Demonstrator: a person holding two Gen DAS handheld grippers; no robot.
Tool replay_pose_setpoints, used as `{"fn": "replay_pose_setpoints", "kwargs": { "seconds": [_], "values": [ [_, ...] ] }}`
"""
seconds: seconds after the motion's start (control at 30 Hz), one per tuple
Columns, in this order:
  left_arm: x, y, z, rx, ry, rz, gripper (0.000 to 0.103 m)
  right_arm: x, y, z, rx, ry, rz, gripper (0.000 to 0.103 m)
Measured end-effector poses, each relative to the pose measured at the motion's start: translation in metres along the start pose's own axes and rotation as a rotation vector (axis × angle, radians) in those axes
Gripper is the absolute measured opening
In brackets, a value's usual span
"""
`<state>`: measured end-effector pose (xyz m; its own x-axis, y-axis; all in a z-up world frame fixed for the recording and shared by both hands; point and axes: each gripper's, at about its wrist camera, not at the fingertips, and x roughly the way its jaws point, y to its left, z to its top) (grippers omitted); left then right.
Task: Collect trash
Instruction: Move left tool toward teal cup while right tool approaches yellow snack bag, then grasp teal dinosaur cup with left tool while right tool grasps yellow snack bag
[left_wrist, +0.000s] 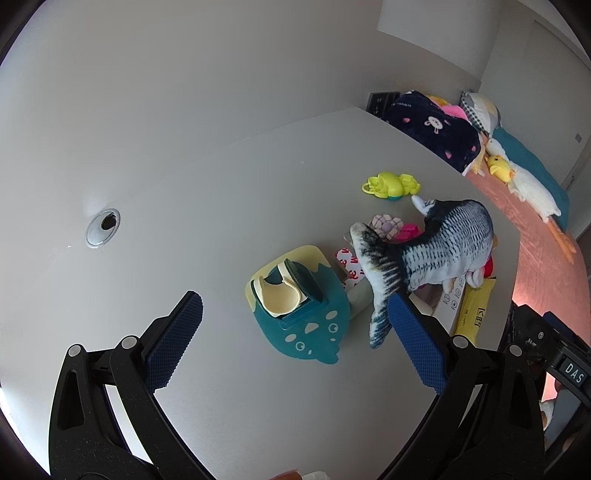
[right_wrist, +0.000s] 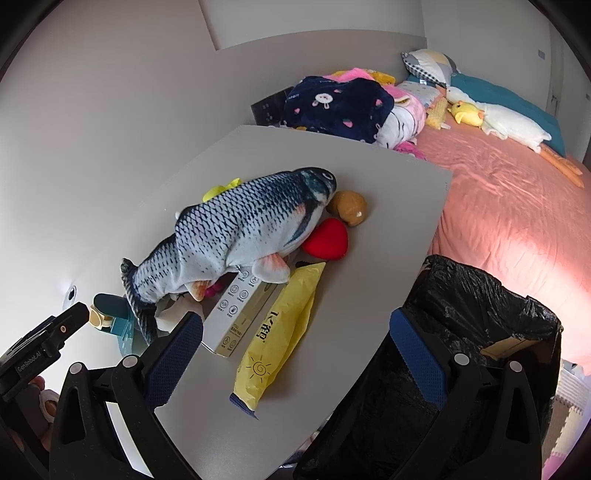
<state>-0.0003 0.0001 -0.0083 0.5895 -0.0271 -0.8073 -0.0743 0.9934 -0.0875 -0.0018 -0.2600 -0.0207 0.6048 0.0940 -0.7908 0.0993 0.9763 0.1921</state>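
yellow wrapper (right_wrist: 279, 332) on table (right_wrist: 388, 206); both tongs (left_wrist: 295, 332) (right_wrist: 295, 350) agape, empty.

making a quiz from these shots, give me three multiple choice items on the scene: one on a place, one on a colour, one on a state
1. Where is the bin lined with a black bag?
A. on the table
B. beside the table, near the bed
C. on the bed

2. What colour is the flat packet beside the long box?
A. yellow
B. green
C. white

3. How is the right gripper?
A. shut on the packet
B. shut on the fish
C. open, holding nothing

Answers:
1 B, it stands past the table edge by the pink bed.
2 A, its wrapper is yellow.
3 C, the fingers stand wide apart.
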Motion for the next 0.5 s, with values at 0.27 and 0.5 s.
{"fn": "replay_pose_setpoints", "kwargs": {
  "seconds": [0.27,0.5],
  "values": [
    [0.017,0.005,0.007,-0.024,0.03,0.021,0.097,0.024,0.003,-0.002,-0.02,0.043,-0.029,0.1],
    [0.037,0.015,0.01,-0.064,0.066,0.04,0.097,0.044,0.008,0.0,-0.037,0.07,-0.029,0.094]
  ]
}}
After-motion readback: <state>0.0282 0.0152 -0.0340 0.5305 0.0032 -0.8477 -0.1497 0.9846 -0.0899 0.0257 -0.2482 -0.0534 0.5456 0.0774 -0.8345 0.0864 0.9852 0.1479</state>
